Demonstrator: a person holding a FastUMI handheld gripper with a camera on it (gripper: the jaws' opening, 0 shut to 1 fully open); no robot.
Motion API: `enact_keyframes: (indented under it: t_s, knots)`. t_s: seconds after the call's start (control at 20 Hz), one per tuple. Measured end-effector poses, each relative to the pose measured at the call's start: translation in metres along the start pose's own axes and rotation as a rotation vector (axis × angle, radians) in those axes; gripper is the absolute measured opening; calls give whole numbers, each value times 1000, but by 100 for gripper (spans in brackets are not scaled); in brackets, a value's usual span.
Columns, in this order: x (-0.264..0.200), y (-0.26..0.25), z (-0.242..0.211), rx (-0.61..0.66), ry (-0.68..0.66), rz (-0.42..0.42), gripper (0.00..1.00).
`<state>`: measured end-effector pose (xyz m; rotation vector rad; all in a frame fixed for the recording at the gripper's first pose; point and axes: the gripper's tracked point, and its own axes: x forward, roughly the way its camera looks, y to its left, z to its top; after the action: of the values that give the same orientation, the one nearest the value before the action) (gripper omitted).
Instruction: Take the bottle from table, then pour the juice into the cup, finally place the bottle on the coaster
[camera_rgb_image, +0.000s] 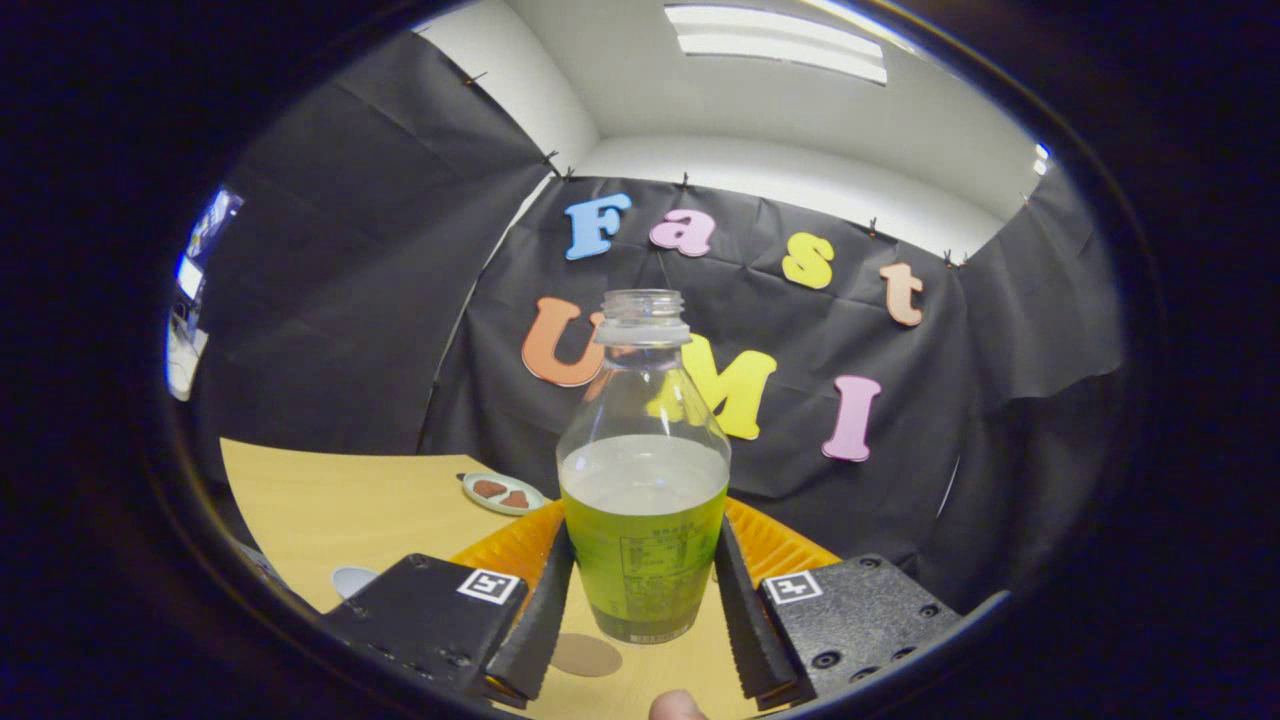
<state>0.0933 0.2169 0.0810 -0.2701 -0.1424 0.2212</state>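
- Fingertip (677, 706) of a person pokes in at the very bottom, between the bases of the claw's two fingers.
- Both fingers of the claw (642, 590) press on the lower sides of the bottle (643, 480), one on each flank, so the claw is clenched on it.
- Upright between the fingers, the bottle is clear plastic with no cap on its threaded neck; green juice fills roughly its lower half, with a pale foamy band at the surface.
- Its base appears to hang a little above the desk (330, 505), though I cannot tell for sure.
- Just beneath and slightly to the side of the bottle lies a round brown coaster (586, 655) flat on the wood.
- Behind the bottle, an orange ribbed tray (778, 545) shows on either side of it.
- Farther back on the desk sits a small pale dish (502, 493) with two brown pieces in it.
- A pale round thing (352, 580) peeks out beside one claw block; too hidden to name.
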Motion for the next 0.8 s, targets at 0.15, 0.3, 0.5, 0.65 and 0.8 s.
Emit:
enact_keyframes:
  t_s: [0.15,0.3,0.5,0.65,0.8]
  knots:
    - [18,-5,4,71,16,21,74]
    - [32,-2,-7,137,37,43,74]
    - [54,14,-45,169,85,79,74]
    - [68,21,-77,175,112,84,75]
    - [79,26,-111,212,163,89,75]
